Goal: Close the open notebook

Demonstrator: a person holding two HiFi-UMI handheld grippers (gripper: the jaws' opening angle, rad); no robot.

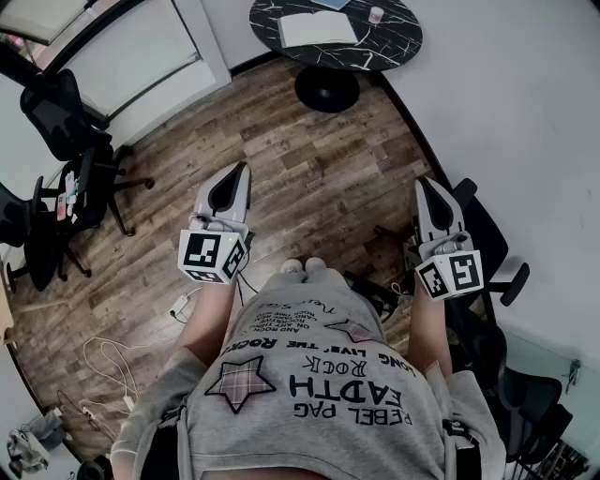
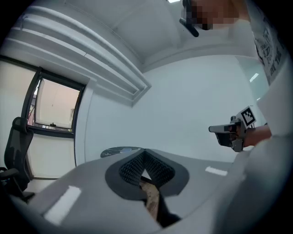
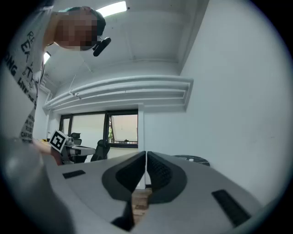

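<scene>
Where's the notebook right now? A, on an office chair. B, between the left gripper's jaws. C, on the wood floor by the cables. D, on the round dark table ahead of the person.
D: the head view shows the notebook lying on the round dark table, beyond the wood floor.
</scene>
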